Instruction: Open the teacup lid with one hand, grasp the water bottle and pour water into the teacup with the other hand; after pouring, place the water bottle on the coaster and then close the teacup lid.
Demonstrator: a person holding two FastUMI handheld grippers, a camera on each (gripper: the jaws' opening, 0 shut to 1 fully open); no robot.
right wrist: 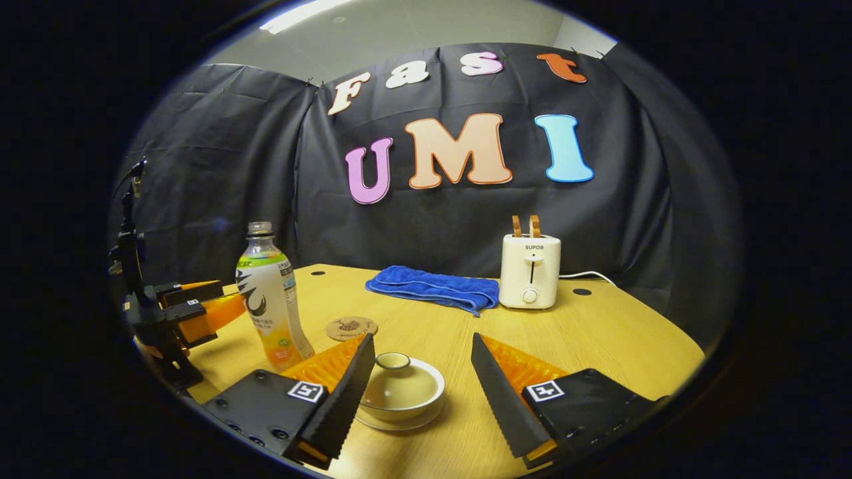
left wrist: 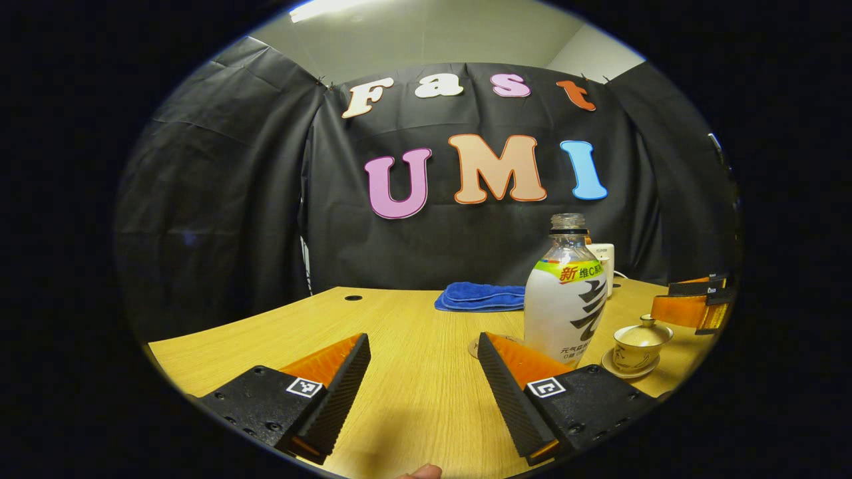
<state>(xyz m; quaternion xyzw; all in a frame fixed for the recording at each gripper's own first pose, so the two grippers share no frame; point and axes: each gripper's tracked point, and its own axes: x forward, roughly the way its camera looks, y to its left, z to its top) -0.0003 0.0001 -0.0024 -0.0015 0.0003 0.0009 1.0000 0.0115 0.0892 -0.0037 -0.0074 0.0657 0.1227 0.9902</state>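
An uncapped water bottle (left wrist: 566, 299) with a white and yellow label stands upright on the wooden table (left wrist: 413, 399), just right of my left gripper (left wrist: 423, 342), which is open and holds nothing. A cream teacup (right wrist: 399, 386) with its lid (right wrist: 393, 361) on sits on a saucer between the fingers of my open right gripper (right wrist: 423, 340), close to its left finger, untouched. The round coaster (right wrist: 351, 327) lies behind the cup, right of the bottle (right wrist: 269, 299). The left gripper (right wrist: 216, 303) hovers left of the bottle. In the left gripper view, the teacup (left wrist: 640, 342) sits below the right gripper (left wrist: 675, 301).
A folded blue towel (right wrist: 432, 287) lies at the back of the table (right wrist: 599, 332). A white toaster (right wrist: 530, 269) with a cord stands to its right. Black cloth walls close in the booth. Small cable holes mark the tabletop.
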